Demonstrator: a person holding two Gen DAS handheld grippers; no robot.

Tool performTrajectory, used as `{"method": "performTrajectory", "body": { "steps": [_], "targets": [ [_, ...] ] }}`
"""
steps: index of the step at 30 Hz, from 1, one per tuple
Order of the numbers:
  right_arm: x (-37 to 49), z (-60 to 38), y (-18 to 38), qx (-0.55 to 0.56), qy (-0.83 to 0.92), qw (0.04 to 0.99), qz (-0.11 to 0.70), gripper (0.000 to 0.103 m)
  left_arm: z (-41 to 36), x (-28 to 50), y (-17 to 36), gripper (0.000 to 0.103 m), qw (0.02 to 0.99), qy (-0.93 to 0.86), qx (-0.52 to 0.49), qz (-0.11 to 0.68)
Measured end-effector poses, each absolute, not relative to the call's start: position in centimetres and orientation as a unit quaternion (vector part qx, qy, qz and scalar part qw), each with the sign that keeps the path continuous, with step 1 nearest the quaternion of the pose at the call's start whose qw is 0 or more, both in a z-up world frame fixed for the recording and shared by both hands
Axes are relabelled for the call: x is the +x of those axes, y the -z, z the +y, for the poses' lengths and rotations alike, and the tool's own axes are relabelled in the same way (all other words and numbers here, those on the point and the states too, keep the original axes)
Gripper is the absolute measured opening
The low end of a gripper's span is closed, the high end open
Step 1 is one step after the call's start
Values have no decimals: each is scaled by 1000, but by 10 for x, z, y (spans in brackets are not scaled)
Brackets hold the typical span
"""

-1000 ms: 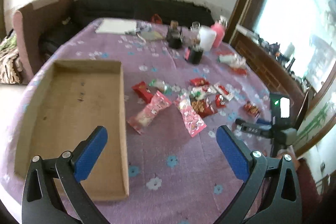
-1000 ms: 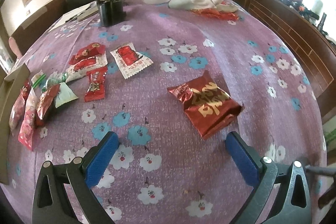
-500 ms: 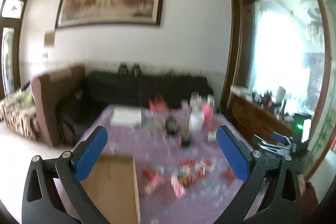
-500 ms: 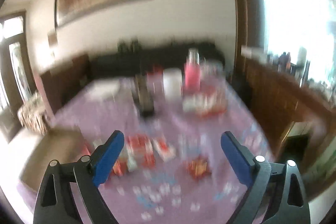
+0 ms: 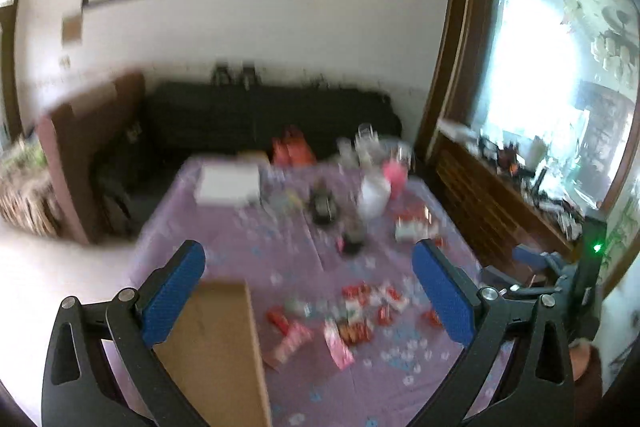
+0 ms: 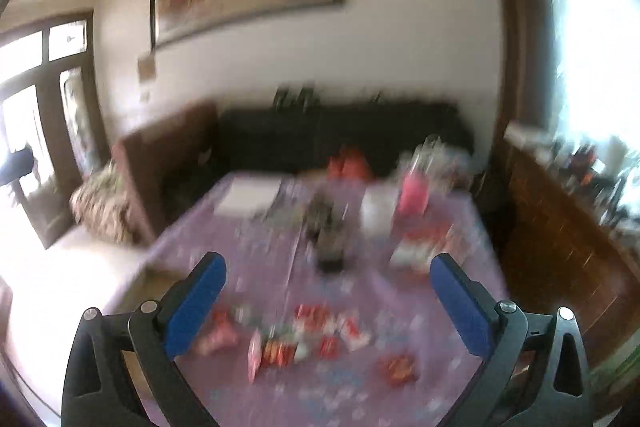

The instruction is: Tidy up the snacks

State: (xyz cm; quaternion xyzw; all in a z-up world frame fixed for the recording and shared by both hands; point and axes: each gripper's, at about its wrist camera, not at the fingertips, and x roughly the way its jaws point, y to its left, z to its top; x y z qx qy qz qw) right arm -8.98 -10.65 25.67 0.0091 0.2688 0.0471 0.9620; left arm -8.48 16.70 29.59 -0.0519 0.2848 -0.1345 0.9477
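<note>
**Left wrist view shows the box; right wrist view barely does**

Both pairs of tongs, left (image 5: 308,291) and right (image 6: 326,303), are spread wide, holding nothing, raised above the purple surface (image 5: 248,247). The snacks (image 5: 352,315) lie scattered mid-surface, blurred. The left view shows the cardboard box (image 5: 216,343) beside them; the right view catches only its edge, plus a bright doorway (image 6: 24,131).

A matt brown cardboard box (image 5: 216,347) lies at the near left corner of the table, on a purple floral cloth (image 5: 288,259). The snack packets (image 5: 352,319) look like glossy plastic film. Blue pads (image 5: 174,293) look finely textured.
</note>
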Motion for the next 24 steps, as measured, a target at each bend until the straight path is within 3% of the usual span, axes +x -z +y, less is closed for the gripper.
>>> {"method": "performTrajectory", "body": {
  "steps": [5, 10, 17, 24],
  "targets": [
    [-68, -85, -127, 45, -94, 928, 357, 93, 146, -61, -168, 103, 914, 132, -60, 378],
    [-44, -69, -50, 47, -109, 911, 396, 93, 135, -58, -113, 103, 893, 141, -69, 421],
    [-25, -49, -15, 48, -136, 890, 432, 81, 134, -43, -93, 103, 897, 121, -46, 423],
    [-14, -19, 3, 25, -152, 891, 427, 79, 135, -19, -66, 103, 883, 114, -34, 454]
  ]
}}
